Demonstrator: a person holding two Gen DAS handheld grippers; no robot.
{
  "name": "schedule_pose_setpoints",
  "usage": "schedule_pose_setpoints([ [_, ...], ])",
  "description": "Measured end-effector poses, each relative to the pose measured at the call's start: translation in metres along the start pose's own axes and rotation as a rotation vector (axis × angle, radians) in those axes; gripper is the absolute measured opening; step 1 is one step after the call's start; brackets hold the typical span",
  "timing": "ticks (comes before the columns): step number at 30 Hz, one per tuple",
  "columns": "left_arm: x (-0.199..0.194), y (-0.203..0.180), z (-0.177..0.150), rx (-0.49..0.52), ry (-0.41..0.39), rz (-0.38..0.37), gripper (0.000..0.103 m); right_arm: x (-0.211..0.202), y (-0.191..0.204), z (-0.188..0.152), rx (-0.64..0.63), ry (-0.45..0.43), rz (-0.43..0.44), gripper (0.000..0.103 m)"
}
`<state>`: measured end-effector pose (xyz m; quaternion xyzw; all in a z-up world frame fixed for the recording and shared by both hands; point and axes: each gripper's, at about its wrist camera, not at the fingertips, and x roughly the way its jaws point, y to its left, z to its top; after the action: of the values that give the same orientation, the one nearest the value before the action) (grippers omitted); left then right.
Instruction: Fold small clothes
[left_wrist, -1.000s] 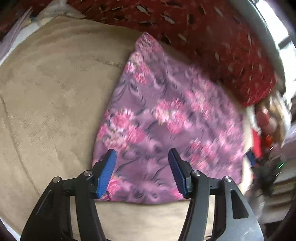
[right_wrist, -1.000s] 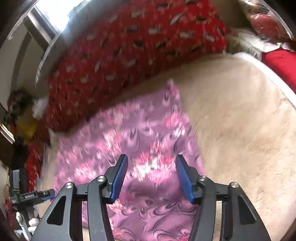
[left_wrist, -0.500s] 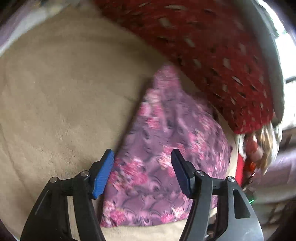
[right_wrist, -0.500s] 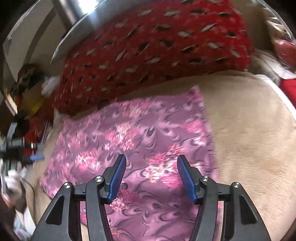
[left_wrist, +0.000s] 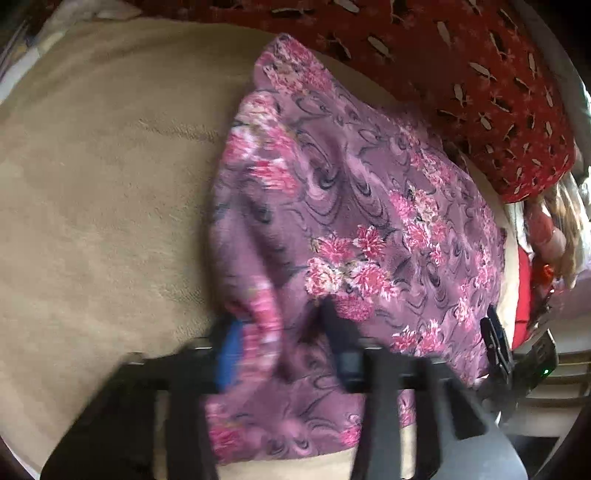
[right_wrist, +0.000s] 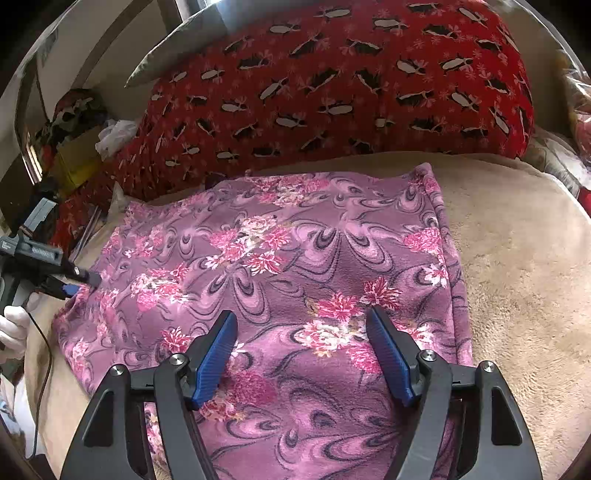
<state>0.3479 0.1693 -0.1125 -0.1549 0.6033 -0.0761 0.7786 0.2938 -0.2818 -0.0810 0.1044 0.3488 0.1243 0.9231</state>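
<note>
Purple floral cloth (right_wrist: 295, 258) flat on beige blanket (right_wrist: 517, 277): right gripper (right_wrist: 301, 354) wide open above its near edge; left gripper (left_wrist: 280, 347) blurred, grip undeterminable.

beige plush blanket (right_wrist: 517, 266): spread as the surface, 3 to 5 o'clock | red patterned cushion (right_wrist: 332, 85): along the blanket's far edge, 12 o'clock | yellow box (right_wrist: 75, 162): 9 to 10 o'clock, beside the cushion's left end | white crumpled bag (right_wrist: 114, 134): just above the box
</note>
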Motion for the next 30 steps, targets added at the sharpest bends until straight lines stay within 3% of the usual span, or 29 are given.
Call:
schedule_pose_setpoints([
  [6, -0.024, -0.022, -0.004, 0.034, -0.046, 0.009, 0.015, -0.001, -0.002, 0.0, 0.012, -0.011, 0.021, 0.075],
  [11, -0.052, -0.049, -0.011, 0.038, -0.082, -0.128, 0.014, -0.002, -0.006, -0.001, 0.029, -0.019, 0.047, 0.075],
  [18, -0.054, -0.121, -0.016, 0.076, -0.071, -0.228, 0.009, -0.004, -0.013, -0.001, 0.057, -0.032, 0.092, 0.075],
  [23, -0.026, -0.158, -0.016, 0.091, -0.028, -0.24, 0.009, -0.006, -0.02, -0.002, 0.087, -0.044, 0.133, 0.075],
  [27, 0.024, -0.17, -0.02, 0.05, 0.076, -0.257, 0.005, -0.007, -0.025, -0.002, 0.116, -0.053, 0.171, 0.075],
  [30, 0.048, -0.168, -0.025, 0.026, 0.11, -0.242, 0.005, -0.007, -0.031, -0.003, 0.139, -0.061, 0.201, 0.075],
])
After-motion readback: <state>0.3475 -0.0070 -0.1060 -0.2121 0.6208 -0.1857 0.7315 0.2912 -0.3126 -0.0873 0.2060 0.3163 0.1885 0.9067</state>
